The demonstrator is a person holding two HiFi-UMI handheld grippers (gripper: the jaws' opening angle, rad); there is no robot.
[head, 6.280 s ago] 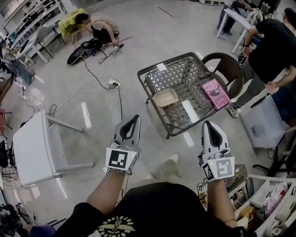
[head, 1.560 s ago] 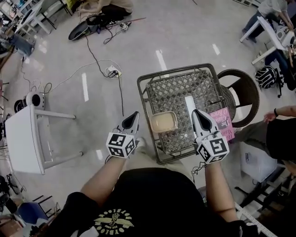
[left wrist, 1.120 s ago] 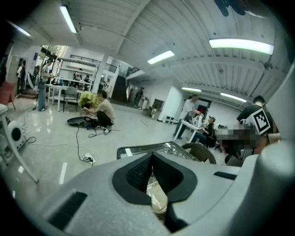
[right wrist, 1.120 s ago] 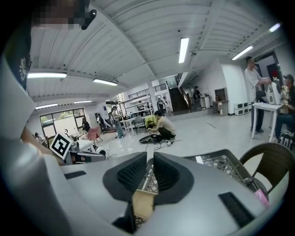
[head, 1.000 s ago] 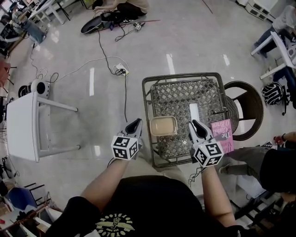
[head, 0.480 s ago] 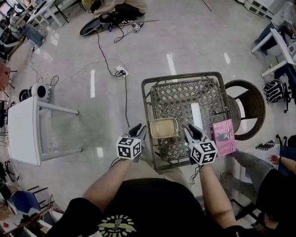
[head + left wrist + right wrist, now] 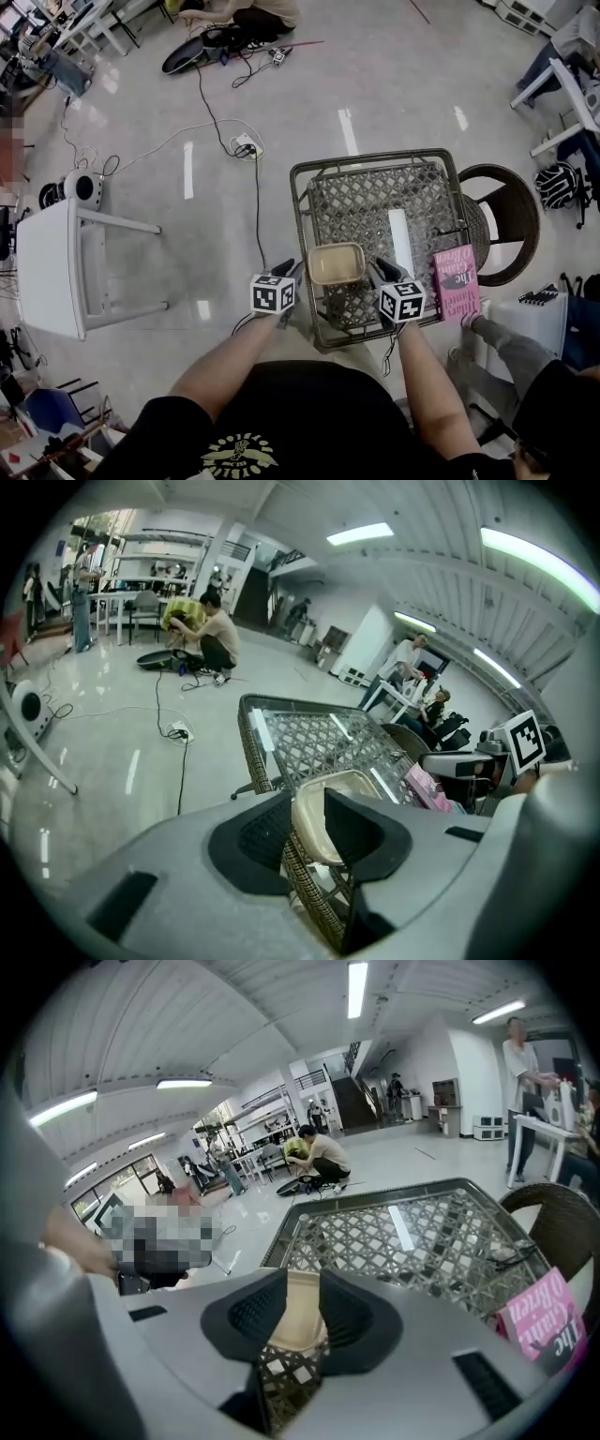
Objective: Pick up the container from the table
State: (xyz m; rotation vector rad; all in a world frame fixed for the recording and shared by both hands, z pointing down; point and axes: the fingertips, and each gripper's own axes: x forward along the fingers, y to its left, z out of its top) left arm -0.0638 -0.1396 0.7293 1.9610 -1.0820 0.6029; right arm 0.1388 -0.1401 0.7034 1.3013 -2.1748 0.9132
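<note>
Interior of a large workshop hall. The glossy pale grey floor (image 7: 394,84) mirrors the ceiling lamps as short bright streaks. The white ribbed ceiling (image 7: 187,1026) carries long tube lights (image 7: 356,988). At the left of the head view stands a white table (image 7: 42,272), with a small round white appliance (image 7: 80,187) just beyond it. A white power strip (image 7: 246,142) lies on the floor, with black cables (image 7: 202,89) running from it. At centre stands a dark wicker-framed bench (image 7: 375,157) with a round brown wicker chair (image 7: 511,211) just beside it. White desks (image 7: 122,597) stand in the far part of the hall.
</note>
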